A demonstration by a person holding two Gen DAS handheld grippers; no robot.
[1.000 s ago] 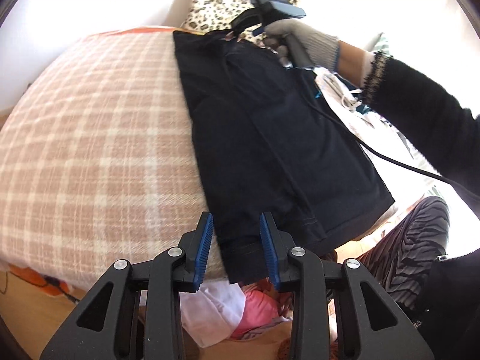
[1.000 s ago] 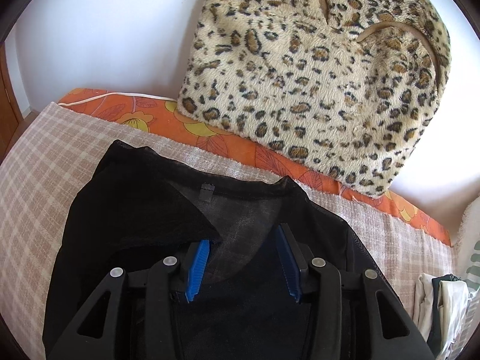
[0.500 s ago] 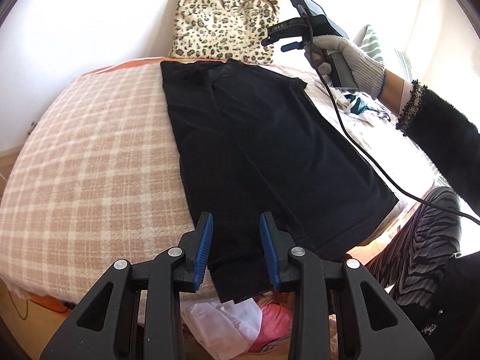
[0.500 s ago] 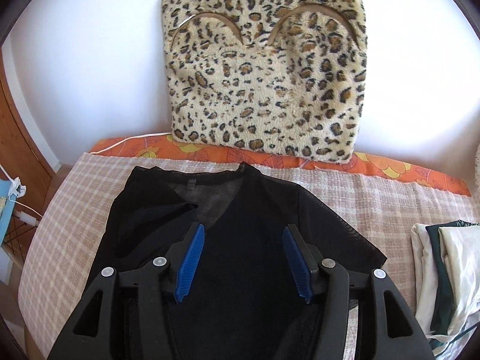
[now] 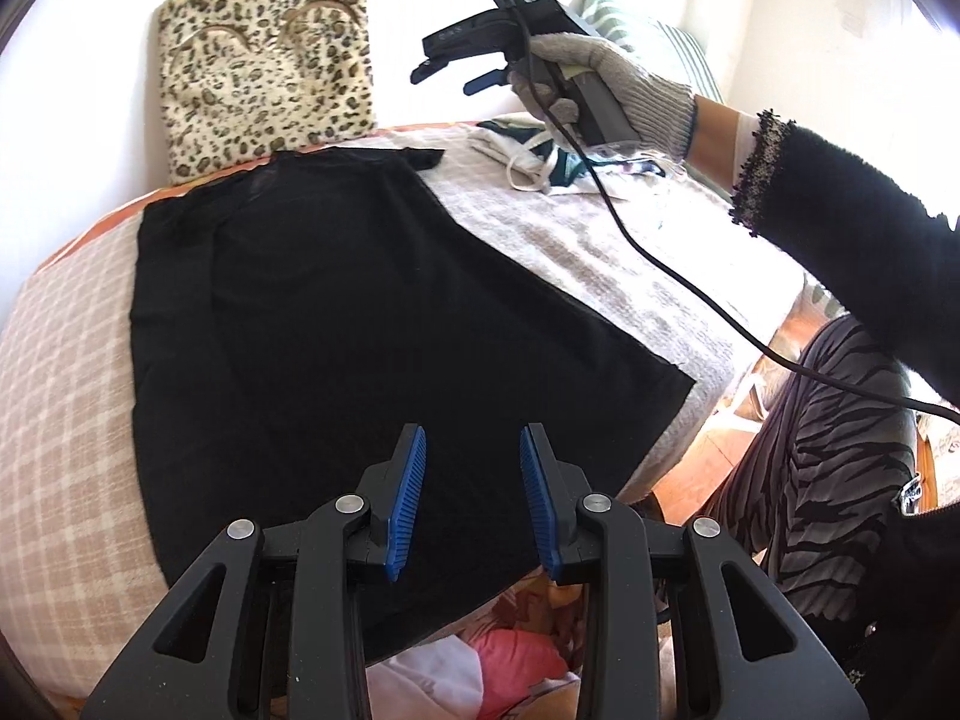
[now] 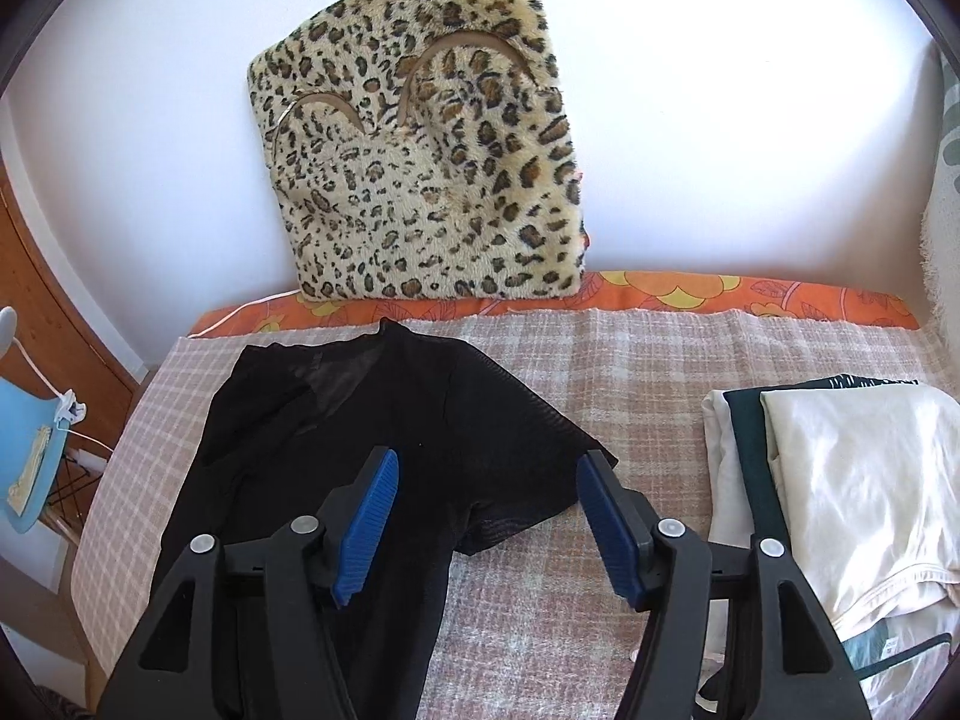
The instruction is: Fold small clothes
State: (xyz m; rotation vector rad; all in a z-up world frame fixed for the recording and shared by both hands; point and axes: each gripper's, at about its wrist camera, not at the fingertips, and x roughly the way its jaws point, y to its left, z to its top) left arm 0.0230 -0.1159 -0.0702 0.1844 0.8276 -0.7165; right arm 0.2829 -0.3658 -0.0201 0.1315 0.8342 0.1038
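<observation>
The left tongs (image 5: 473, 501) hung just above the near hem of the black top (image 5: 336, 324), their jaws part open and opening, with nothing between the pads. The top lay flat on the checked blanket (image 5: 66, 396) of the bed, its long axis running away from those tongs, hem near and neckline far toward the leopard cushion (image 5: 264, 60). One side looked already folded in; the short sleeve (image 6: 528, 468) on the other side still stuck out. That sleeve lay directly under the right tongs (image 6: 486, 525), so I judged the right hand (image 5: 606, 84) the nearer one for it. The right tongs stood wide and widening, raised clear of the cloth, holding nothing. Beyond, to the right, sat a pile of pale clothes (image 6: 840, 480).
</observation>
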